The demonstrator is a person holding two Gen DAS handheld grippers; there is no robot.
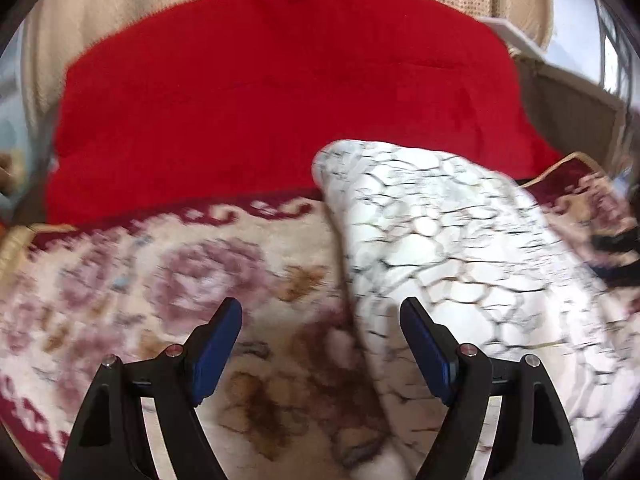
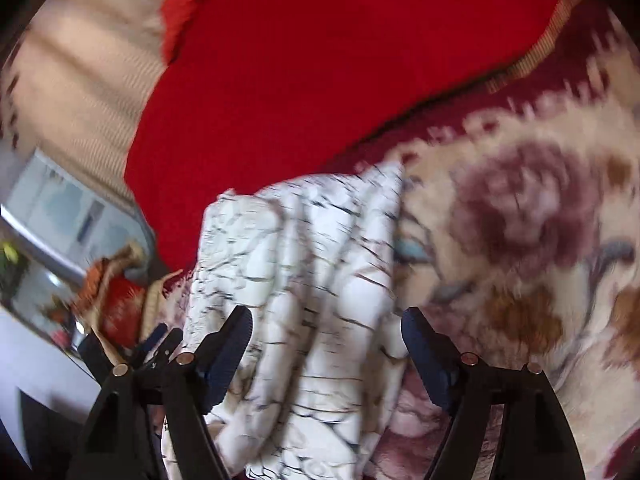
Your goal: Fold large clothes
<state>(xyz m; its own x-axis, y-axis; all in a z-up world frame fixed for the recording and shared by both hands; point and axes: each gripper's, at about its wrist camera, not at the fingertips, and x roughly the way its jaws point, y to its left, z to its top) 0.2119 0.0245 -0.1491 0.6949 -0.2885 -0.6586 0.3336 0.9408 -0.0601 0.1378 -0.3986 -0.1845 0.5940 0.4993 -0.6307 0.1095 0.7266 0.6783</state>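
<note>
A white garment with a dark crackle print [image 1: 440, 240] lies bunched on a floral blanket [image 1: 180, 280]. In the left wrist view it lies to the right, its left edge between my fingers. My left gripper [image 1: 322, 320] is open just above the blanket and holds nothing. In the right wrist view the same garment [image 2: 312, 280] runs in long folds between my fingers. My right gripper [image 2: 326, 332] is open over it. Both views are motion-blurred.
A red blanket [image 1: 280, 92] covers the far part of the bed, also in the right wrist view [image 2: 340, 60]. Beige curtains [image 1: 100, 20] hang behind. A window [image 2: 60, 208] and colourful items [image 2: 108, 300] lie to the left of the right gripper.
</note>
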